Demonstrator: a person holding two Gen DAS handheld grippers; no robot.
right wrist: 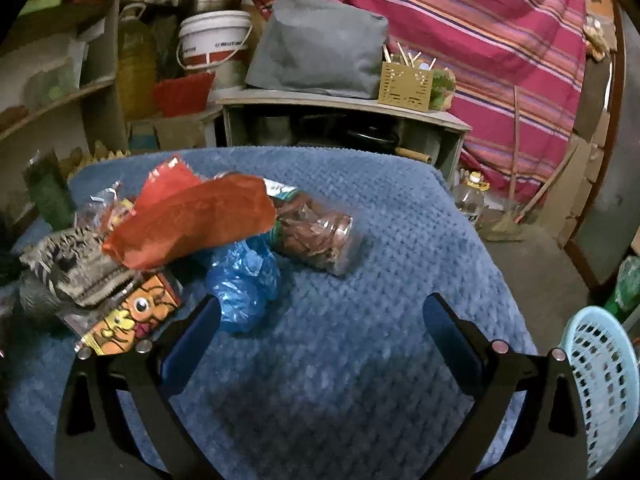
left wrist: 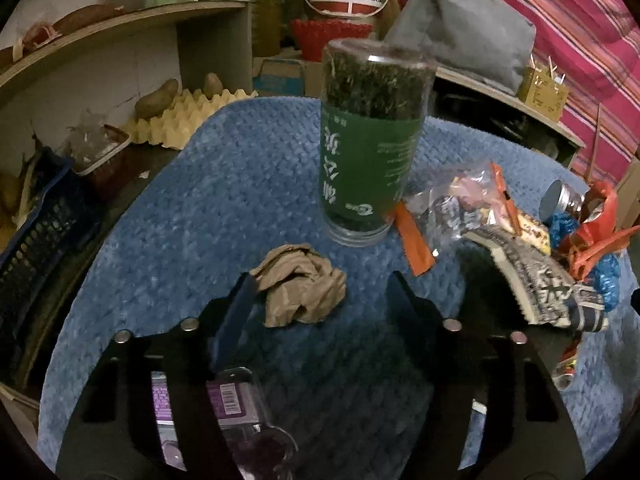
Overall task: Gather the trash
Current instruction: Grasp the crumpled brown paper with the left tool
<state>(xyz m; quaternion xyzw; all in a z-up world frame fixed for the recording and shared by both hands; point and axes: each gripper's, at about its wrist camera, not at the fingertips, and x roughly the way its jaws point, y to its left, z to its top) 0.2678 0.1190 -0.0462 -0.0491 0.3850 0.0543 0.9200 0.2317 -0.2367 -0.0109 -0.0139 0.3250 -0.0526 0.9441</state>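
A crumpled brown paper ball (left wrist: 302, 284) lies on the blue cloth (left wrist: 200, 208), between the fingertips of my open left gripper (left wrist: 320, 292) and close to the left finger. A tall jar with a green label (left wrist: 370, 140) stands upright behind it. To its right lie clear and orange wrappers (left wrist: 460, 204). My right gripper (right wrist: 320, 320) is open and empty above the blue cloth (right wrist: 380, 240). A crumpled blue plastic bag (right wrist: 244, 276) lies by its left finger. Beyond are a red bag (right wrist: 192, 216), a clear jar lying on its side (right wrist: 320, 236) and an orange cartoon packet (right wrist: 132, 316).
A light blue basket (right wrist: 600, 380) stands off the table's right edge. A black-and-white patterned item (right wrist: 76, 268) lies at the left. A dark blue crate (left wrist: 36, 248), an egg tray with potatoes (left wrist: 184, 112) and shelves stand to the left. A purple-labelled clear container (left wrist: 236, 408) lies under my left gripper.
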